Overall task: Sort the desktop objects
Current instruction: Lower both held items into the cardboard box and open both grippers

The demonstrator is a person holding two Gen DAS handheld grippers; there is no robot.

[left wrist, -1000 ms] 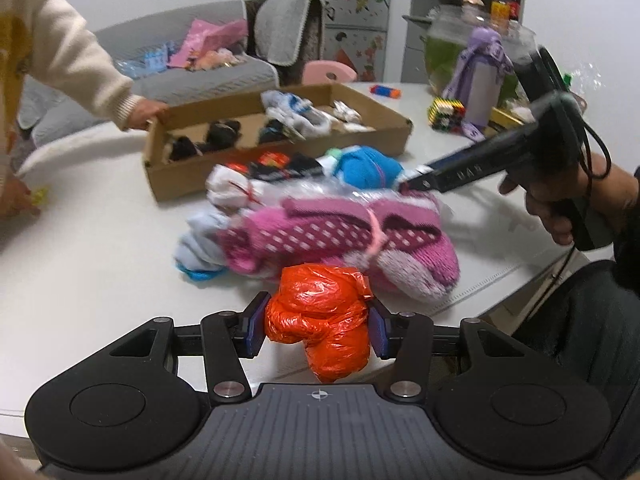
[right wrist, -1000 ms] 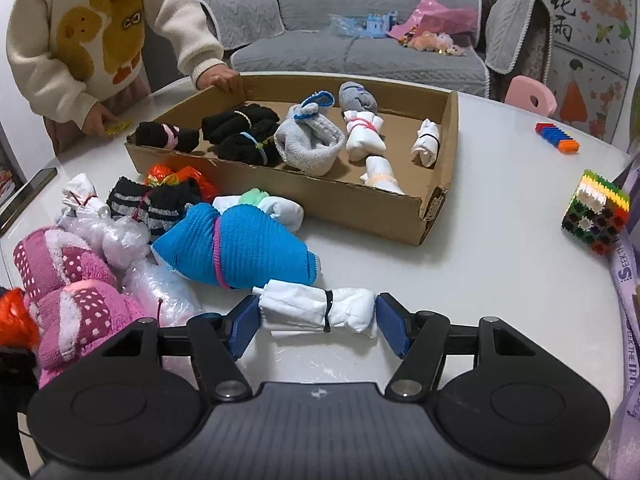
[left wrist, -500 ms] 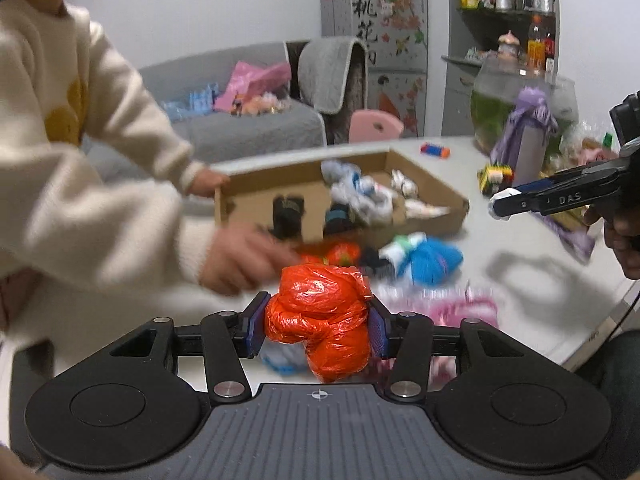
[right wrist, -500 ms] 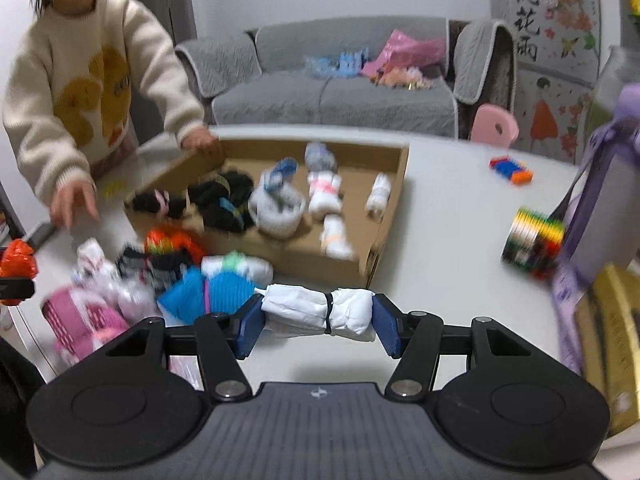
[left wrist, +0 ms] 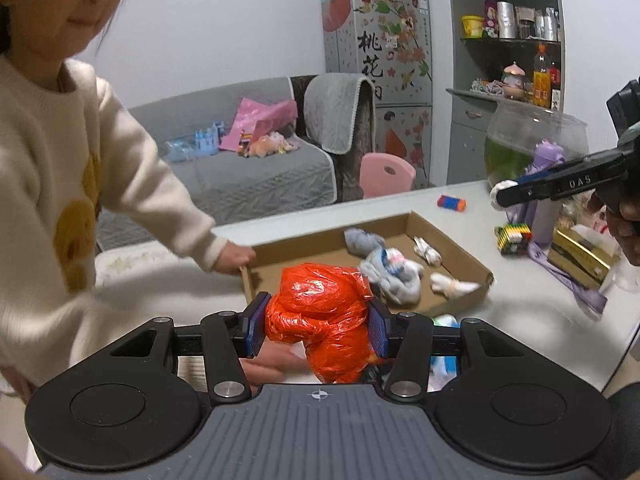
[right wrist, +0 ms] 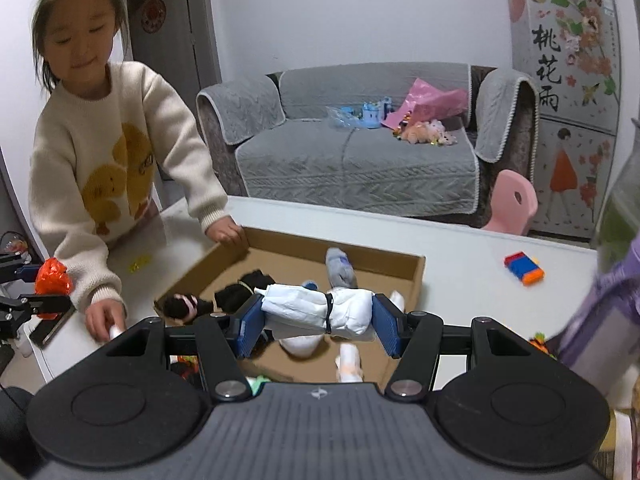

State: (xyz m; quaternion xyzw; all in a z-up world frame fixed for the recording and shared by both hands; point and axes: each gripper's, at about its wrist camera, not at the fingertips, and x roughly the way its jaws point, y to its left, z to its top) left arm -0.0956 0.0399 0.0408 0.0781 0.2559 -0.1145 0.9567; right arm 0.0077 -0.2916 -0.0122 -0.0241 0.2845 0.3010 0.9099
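Left gripper (left wrist: 318, 326): clamped on one orange plastic-wrapped bundle (left wrist: 322, 320), pressed between both blue pads and held above the desk (left wrist: 520, 300)
Orange bundle, axis: long axis roughly upright, the lower end hanging below the pads toward the camera
Right gripper (right wrist: 318, 326): closed on one white rolled bundle (right wrist: 318, 312), a pad seated at each end
White bundle, axis: long axis laid across the view from pad to pad, slightly tilted, with a dark band around its middle; it is held in the air over the cardboard tray (right wrist: 418, 280)
Cardboard tray: one, shallow and open-topped, resting on the white desk
Tray contents (counted in the right wrist view): two black rolls (right wrist: 244, 286) at the left end, one grey roll (right wrist: 340, 268) standing near the far wall, and about three white rolls partly hidden behind the held bundle
Elsewhere on the desk: one small red, blue and orange block (right wrist: 524, 268) and one multicoloured cube (left wrist: 514, 234), both well apart from the tray
Person: a child in a cream sweater (right wrist: 108, 152) is seen at the desk's left, one hand (right wrist: 226, 234) on the tray's far left corner, the other hand (right wrist: 106, 318) down on the desk
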